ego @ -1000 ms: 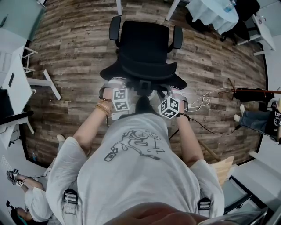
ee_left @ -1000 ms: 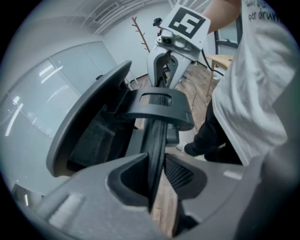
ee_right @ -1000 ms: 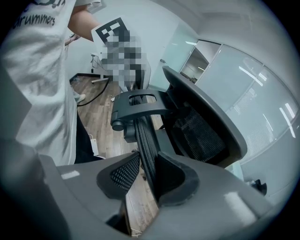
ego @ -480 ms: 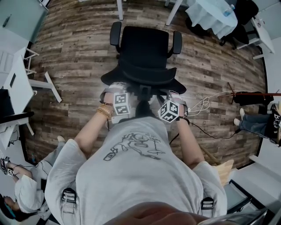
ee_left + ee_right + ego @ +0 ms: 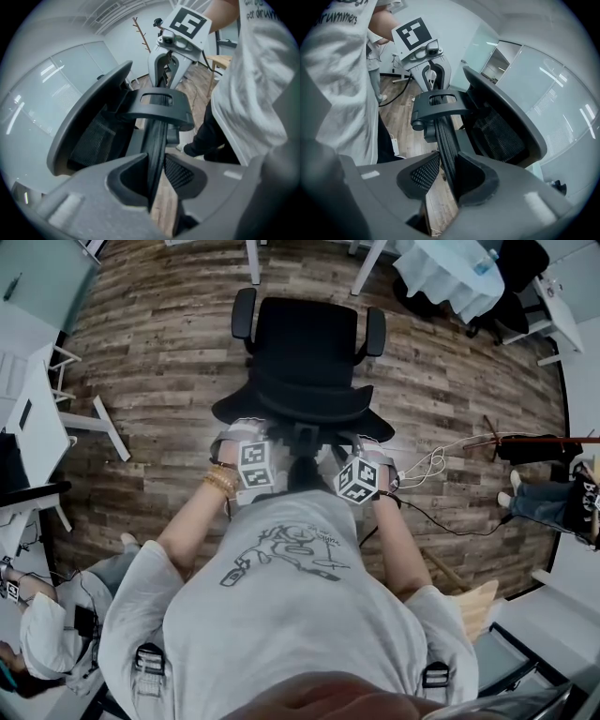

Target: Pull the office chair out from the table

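The black office chair (image 5: 307, 343) stands on the wood floor right in front of me, its seat and armrests pointing away. Both grippers hold the top rim of its backrest (image 5: 298, 413). My left gripper (image 5: 246, 432) is shut on the thin ribbed rim (image 5: 157, 140), which runs between its pads (image 5: 180, 171). My right gripper (image 5: 367, 444) grips the same rim (image 5: 444, 136) a little further right. Each gripper view shows the other gripper across the headrest bracket: the right gripper (image 5: 164, 75) and the left gripper (image 5: 431, 79).
White table legs (image 5: 251, 259) stand just beyond the chair. A white desk (image 5: 28, 418) is at the left, and a cloth-covered table (image 5: 450, 268) at the top right. Cables (image 5: 431, 460) lie on the floor at the right. A person (image 5: 47, 643) sits at the lower left.
Both grippers keep their hold on the backrest rim and the chair stays put. The person at the lower left has shifted towards the picture's edge.
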### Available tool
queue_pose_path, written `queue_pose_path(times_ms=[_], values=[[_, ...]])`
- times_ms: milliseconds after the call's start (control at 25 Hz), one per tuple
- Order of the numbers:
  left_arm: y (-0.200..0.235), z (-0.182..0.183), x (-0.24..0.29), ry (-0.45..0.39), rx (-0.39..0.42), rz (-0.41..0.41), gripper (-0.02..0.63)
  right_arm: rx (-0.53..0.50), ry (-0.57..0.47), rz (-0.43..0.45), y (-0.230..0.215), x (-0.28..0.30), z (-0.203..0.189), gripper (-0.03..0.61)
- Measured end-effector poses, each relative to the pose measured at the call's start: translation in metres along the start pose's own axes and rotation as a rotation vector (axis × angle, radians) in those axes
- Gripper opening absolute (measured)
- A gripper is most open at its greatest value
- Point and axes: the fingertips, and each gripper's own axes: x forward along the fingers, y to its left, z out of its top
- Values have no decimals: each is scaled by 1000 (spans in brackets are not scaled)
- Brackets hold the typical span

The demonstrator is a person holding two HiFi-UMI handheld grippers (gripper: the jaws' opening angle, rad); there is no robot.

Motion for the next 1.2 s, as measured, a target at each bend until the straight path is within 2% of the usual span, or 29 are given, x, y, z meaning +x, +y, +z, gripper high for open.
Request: queue_pose_path(times_ms=[240, 440, 520, 560, 720, 880, 960, 1120, 1200], values=[[5, 3, -2, -27, -36, 32, 123, 36, -16, 5, -5, -2, 1, 130], [11, 14, -26, -72, -70, 23, 117, 157, -63, 42, -10, -13, 8, 141], [17, 21, -43, -127, -118, 44, 78, 218, -117, 46, -14, -23, 20, 123], [21, 25, -52, -163, -154, 57, 53, 260, -156, 45, -18, -30, 28, 104], [38, 47, -87, -322, -300, 93, 41, 476, -348, 24, -44, -67, 62, 87], [54, 73, -126, -452, -332, 164, 8, 624, -521, -20, -71, -106, 97, 51], [62, 88, -150, -560, -404, 174, 5, 658, -585, -35, -79, -125, 115, 46], [90, 115, -214, -840, -634, 158, 5, 660, -691, -70, -90, -161, 148, 29], [101, 124, -241, -952, -726, 152, 5, 657, -736, -89, -96, -179, 163, 25]])
